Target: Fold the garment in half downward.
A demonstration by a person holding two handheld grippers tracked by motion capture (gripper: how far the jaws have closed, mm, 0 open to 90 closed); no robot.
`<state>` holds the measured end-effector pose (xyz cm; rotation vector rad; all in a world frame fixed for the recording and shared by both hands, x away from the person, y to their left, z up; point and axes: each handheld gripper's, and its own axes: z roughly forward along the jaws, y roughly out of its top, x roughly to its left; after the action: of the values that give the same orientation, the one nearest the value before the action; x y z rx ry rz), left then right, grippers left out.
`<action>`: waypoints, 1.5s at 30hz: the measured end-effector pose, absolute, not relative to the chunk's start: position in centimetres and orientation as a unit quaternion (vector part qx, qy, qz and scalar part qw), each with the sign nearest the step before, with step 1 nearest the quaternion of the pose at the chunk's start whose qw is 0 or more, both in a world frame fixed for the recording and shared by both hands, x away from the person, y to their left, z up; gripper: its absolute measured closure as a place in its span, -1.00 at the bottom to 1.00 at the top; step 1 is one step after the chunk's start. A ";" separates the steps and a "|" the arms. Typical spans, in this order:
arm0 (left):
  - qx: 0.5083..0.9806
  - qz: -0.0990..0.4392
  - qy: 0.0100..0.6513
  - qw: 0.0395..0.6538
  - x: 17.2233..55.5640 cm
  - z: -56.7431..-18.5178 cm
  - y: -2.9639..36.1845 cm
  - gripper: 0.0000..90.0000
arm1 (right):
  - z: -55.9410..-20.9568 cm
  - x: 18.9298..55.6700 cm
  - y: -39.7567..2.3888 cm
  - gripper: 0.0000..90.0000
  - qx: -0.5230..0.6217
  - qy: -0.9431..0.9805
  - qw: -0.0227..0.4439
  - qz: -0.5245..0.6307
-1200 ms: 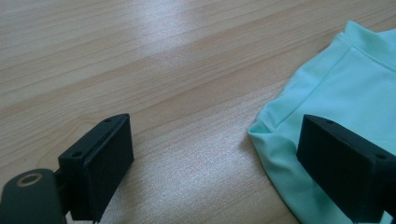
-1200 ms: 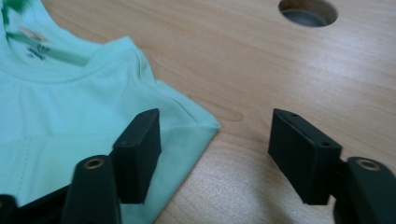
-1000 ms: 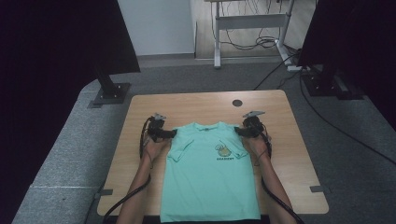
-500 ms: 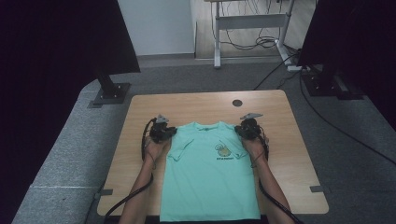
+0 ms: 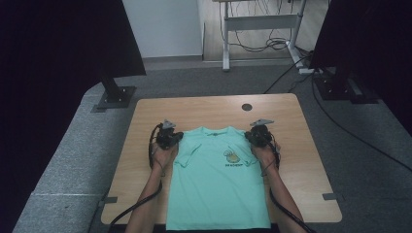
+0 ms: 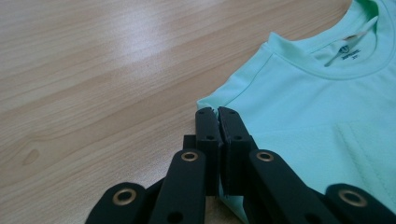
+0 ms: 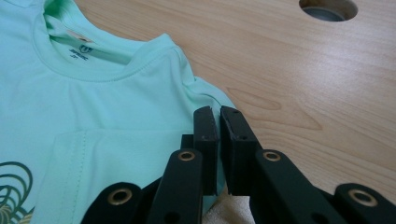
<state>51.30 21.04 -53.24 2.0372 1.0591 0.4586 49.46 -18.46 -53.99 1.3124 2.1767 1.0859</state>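
Note:
A mint green T-shirt (image 5: 218, 184) lies flat on the wooden table (image 5: 194, 109), collar away from me and both sleeves folded in over the chest. My left gripper (image 5: 178, 139) is at its left shoulder. In the left gripper view its jaws have just been closing and now stand together (image 6: 218, 112) on the corner of the shirt (image 6: 317, 107). My right gripper (image 5: 248, 137) is at the other shoulder. Its jaws (image 7: 218, 112) are pressed together over the edge of the shirt (image 7: 107, 107). A green and gold print (image 5: 233, 158) marks the chest.
A round cable hole (image 5: 247, 107) sits near the table's far edge and appears again as the hole (image 7: 329, 9). Dark panels on stands (image 5: 114, 94) flank the table. Behind it are a desk frame (image 5: 262, 22) and floor cables (image 5: 340, 126). The shirt hem reaches the near edge.
Both grippers have edged slightly inward onto the shirt's shoulders. The shirt itself lies as before.

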 end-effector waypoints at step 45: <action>0.808 0.224 0.388 0.384 44.3 -51.1 21.3 0.97 | -51.9 43.2 -19.4 0.88 0.459 0.767 0.186 0.407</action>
<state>44.31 21.33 -51.13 2.0587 0.9877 0.5700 43.16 -19.40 -51.88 1.2938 2.1619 1.1462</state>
